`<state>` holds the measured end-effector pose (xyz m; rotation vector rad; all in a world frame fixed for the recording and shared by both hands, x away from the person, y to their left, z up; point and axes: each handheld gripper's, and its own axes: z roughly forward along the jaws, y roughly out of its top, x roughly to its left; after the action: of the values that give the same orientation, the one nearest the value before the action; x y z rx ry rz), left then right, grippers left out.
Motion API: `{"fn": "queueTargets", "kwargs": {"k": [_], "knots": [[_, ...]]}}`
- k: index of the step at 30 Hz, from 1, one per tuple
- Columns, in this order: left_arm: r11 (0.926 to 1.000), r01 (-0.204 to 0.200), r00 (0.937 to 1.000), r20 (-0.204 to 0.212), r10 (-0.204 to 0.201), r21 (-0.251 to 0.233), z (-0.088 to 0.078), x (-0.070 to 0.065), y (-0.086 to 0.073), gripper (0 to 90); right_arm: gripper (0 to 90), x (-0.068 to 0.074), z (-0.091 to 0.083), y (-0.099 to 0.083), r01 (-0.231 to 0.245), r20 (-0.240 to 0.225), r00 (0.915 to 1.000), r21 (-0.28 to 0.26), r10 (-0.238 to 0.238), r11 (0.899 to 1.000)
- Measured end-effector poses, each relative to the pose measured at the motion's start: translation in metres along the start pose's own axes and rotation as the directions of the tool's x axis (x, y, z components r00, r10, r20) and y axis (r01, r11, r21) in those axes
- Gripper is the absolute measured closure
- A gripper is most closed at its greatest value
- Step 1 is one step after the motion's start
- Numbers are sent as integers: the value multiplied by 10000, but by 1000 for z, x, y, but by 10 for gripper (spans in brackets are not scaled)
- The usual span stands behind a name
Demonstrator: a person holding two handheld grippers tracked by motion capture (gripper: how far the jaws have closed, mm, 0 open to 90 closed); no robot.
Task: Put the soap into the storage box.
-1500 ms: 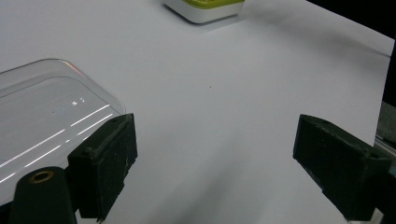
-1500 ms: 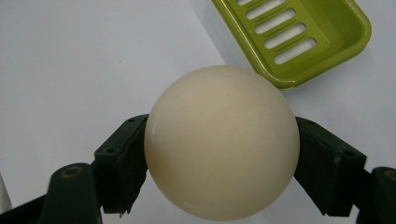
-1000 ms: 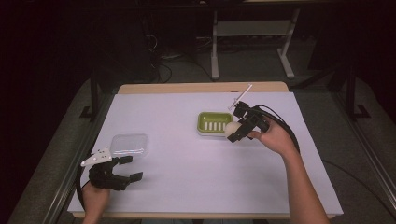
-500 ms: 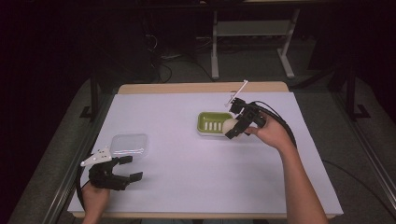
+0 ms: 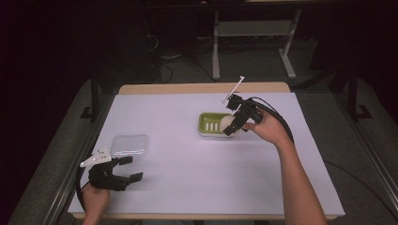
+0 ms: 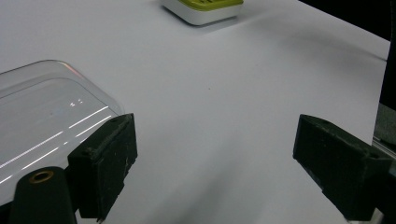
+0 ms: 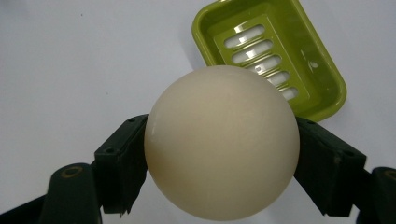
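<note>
No readable text, label, brand, number or sign appears on anything here.

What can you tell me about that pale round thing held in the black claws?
The round soap is a smooth, cream-coloured ball with a dull, waxy-looking surface and no marks. The right gripper clamps it, one black jaw pressing on each side. It is held in the air just over the green soap dish, whose slotted floor shows behind it. In the high view the round soap sits at the dish's right end, on the table's right half. Nothing but the jaws can be seen touching it.
</note>
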<state>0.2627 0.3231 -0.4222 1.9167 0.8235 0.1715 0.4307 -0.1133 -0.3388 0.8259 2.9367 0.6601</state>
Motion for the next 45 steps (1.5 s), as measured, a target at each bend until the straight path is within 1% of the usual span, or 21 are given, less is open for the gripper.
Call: {"fn": "queueTargets", "kwargs": {"k": [4,5,6,10,15,19,20,23,24,26,29,33,35,36,37,41,42,43,44,45], "knots": [[10000,36,10000,28,-36,4,0,1,0,129,235,-2,2,2,-21,-115,9999,-144,20,9999],[10000,31,10000,25,-31,8,0,1,0,129,235,-3,3,4,56,-105,9999,-70,-57,10000],[10000,36,10000,37,-36,-12,0,0,0,129,235,-2,4,6,22,-132,9999,-1,-22,10000],[10000,33,10000,34,-33,-38,0,1,0,129,235,-3,5,13,139,-126,9998,100,-137,9999],[10000,6,10000,31,-6,-75,-1,1,0,129,235,-5,4,19,103,-105,9999,84,-102,9999],[10000,20,10000,32,-20,-69,-1,1,0,129,235,-5,3,22,127,-89,9999,107,-126,9999],[10000,22,10000,34,-22,-84,-1,1,0,129,235,-5,3,25,262,-55,9996,108,-261,9996],[10000,14,10000,34,-13,-92,-1,1,0,129,235,-3,2,29,207,-78,9998,193,-205,9996],[10000,18,10000,31,-17,-93,-1,1,0,129,235,-4,3,30,307,-63,9995,100,-307,9995],[9999,31,10000,38,-30,-118,-1,1,0,129,235,-5,5,32,261,-119,9996,14,-261,9997],[9999,35,10000,44,-35,-103,0,1,0,129,235,-5,8,33,207,-108,9997,124,-205,9997],[9999,67,10000,53,-66,-140,0,1,0,129,235,-8,18,35,72,-55,10000,355,-70,9993],[10000,-11,10000,37,11,-80,-1,1,0,129,235,-9,20,36,123,-16,9999,307,-123,9995],[10000,0,10000,39,0,-91,-1,1,0,129,235,-10,23,37,29,-60,10000,320,-27,9995],[10000,-2,10000,42,3,-88,0,1,0,129,235,-11,24,38,18,-2,10000,293,-18,9996],[10000,-2,10000,45,2,-96,-1,2,0,129,235,-14,28,39,-73,-18,10000,312,74,9995],[9999,-14,10000,47,15,-101,-1,2,0,129,235,-15,32,40,-177,-38,9998,326,178,9993],[9999,-14,10000,47,15,-101,-1,2,0,129,235,-15,32,40,-177,-38,9998,326,178,9993],[9999,-7,10000,50,8,-101,-1,2,0,129,235,-16,34,41,-304,-30,9995,392,305,9988],[9999,-7,10000,50,8,-101,-1,2,0,129,235,-16,34,41,-304,-30,9995,392,305,9988]]}}
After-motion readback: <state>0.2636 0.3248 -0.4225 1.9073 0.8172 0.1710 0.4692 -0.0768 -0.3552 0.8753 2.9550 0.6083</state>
